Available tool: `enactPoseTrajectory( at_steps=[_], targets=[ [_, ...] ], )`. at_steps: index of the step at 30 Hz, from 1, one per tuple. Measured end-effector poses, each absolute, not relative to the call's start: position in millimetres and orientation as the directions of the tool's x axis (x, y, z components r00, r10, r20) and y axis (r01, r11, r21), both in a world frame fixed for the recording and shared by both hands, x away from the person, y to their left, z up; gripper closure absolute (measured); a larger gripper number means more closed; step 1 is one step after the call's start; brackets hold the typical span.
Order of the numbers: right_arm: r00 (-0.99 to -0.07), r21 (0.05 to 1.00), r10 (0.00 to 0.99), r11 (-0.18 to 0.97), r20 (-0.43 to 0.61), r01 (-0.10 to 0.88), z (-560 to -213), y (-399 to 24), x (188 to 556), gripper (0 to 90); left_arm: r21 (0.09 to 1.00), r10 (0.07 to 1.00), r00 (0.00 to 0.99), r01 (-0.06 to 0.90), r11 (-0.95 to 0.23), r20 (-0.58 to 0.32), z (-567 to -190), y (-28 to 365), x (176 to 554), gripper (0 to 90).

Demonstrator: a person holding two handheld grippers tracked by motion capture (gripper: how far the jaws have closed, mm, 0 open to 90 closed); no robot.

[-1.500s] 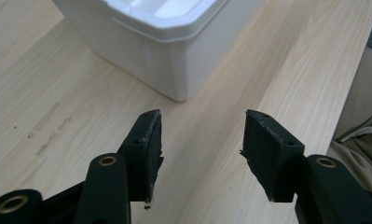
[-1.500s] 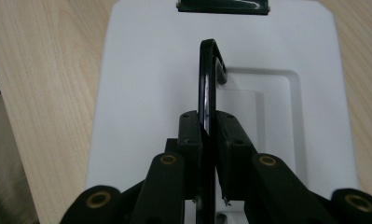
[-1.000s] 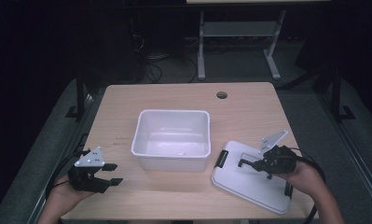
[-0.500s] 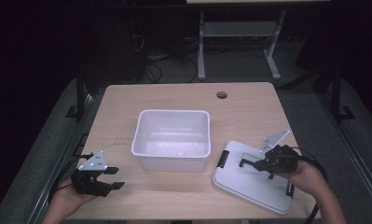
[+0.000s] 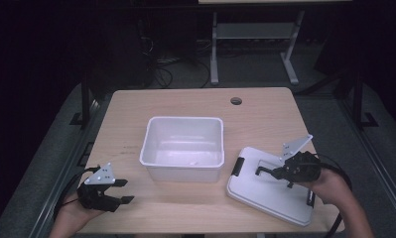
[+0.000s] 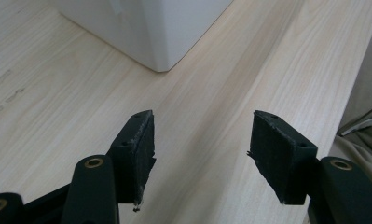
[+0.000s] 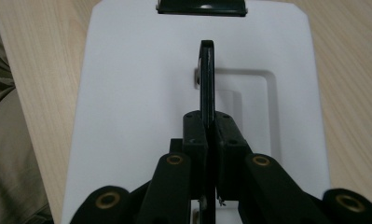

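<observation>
Lid (image 5: 270, 191): flat white plastic | right gripper (image 5: 267, 172) fingers pinch its black handle (image 7: 207, 79) | left gripper (image 5: 120, 191) fingers spread, opening, empty

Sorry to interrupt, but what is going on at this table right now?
A person works with a gripper in each hand. The right gripper is shut on the black handle of a white lid lying flat on the wooden table, right of the open white bin. The left gripper, by the table's near left corner, holds nothing; its jaws have just been opening over bare wood.
</observation>
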State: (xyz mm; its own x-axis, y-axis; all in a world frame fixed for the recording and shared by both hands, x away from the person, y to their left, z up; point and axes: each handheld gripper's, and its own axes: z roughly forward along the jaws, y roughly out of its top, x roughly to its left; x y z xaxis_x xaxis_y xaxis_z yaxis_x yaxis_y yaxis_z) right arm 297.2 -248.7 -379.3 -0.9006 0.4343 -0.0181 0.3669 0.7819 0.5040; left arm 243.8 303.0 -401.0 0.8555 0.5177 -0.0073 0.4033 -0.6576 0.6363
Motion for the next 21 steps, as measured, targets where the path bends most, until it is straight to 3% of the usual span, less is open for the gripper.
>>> enactPoseTrajectory(
  at_steps=[21],
  targets=[
    [-0.906, 0.532, 0.419, 0.782, -0.062, 0.325, -336, -255, 293, 84.6, 0.651, 0.519, 0.854, 0.402, -0.644, -0.014, -407, 304, 241, 35.3]
  ],
)
